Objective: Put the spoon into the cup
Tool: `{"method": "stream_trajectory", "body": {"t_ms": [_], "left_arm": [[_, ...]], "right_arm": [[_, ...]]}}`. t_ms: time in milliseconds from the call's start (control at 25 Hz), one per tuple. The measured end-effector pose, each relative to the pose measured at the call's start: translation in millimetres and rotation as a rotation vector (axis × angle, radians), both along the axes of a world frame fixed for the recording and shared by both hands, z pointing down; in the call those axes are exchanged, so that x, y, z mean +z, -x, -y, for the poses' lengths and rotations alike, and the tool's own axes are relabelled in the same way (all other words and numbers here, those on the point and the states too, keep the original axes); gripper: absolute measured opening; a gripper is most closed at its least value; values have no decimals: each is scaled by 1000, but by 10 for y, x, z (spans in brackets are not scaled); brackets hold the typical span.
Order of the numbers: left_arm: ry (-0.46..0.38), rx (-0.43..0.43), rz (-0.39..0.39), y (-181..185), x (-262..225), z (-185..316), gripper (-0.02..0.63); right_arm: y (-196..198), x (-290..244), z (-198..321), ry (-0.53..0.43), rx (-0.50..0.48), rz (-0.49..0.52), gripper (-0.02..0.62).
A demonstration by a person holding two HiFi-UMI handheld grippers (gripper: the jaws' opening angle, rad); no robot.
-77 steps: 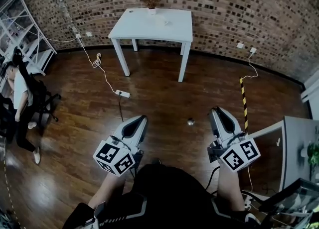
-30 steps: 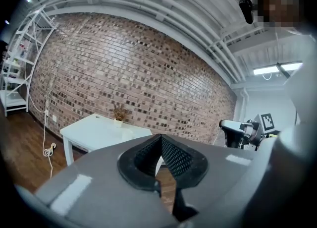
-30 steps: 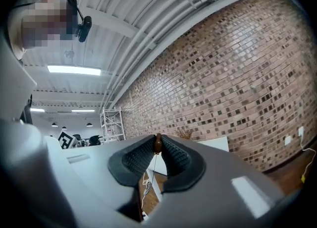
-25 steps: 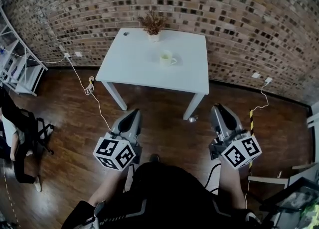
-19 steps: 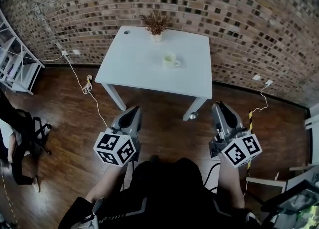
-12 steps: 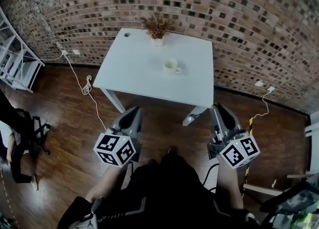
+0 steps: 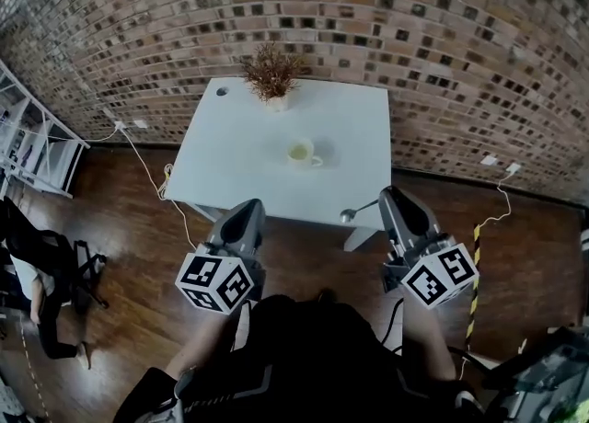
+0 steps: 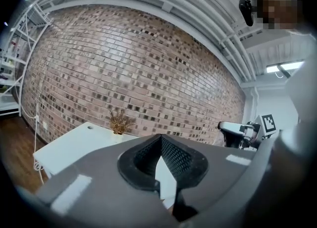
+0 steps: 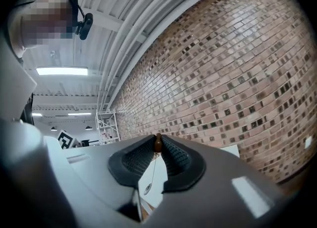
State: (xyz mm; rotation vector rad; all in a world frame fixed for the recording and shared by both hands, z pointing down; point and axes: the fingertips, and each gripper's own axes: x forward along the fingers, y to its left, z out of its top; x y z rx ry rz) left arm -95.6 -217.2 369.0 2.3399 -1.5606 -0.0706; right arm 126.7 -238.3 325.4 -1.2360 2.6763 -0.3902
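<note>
A pale cup (image 7: 299, 152) stands near the middle of the white table (image 7: 230, 168). A dried plant in a small pot (image 7: 271, 74) stands at the table's far edge. My right gripper (image 7: 391, 194) is at the table's near edge and shut on a thin spoon (image 7: 348, 215), whose bowl sticks out to the left. In the right gripper view the spoon's brown end (image 9: 157, 143) sits between the fingertips of that gripper (image 9: 157, 138), and the bowl (image 9: 147, 188) hangs lower. My left gripper (image 7: 247, 206), seen close up (image 8: 159, 137), is shut and empty just short of the table's front.
A brick wall (image 7: 442, 53) runs behind the table. A white shelf rack (image 7: 28, 141) stands at the left, with a seated person (image 7: 41, 269) below it. A cable (image 7: 166, 182) trails over the wooden floor. Striped tape (image 7: 478, 251) lies at the right.
Both grippers have come forward up to the table, which now lies just ahead of them. The spoon's bowl has reached the table's front edge. Neither grip has changed.
</note>
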Motion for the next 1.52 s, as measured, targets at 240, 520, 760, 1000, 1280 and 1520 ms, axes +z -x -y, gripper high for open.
{"method": "stream_trajectory", "body": {"t_ms": [240,520,760,1000,1280,1520], "left_arm": [[56,41,-15,-55,143,469,-6],[59,103,-15,209,206,1134,-6],[93,124,-46,638,361,1593,-6],[120,267,-35,467,514,1939,-6],[214,213,13,387,775,2286,-6],[228,192,40,386,943,2497,-6]], "right_arm": [[34,140,485,34,3,-6,51],[327,241,1112,57,64,-18,51],[728,391,1607,76,113,-33,51],[959,656,1996,111,80,-51,51],[1029,1011,2434,136,40,-65,51],[1203,1380,2611,159,-9,-82,51]]}}
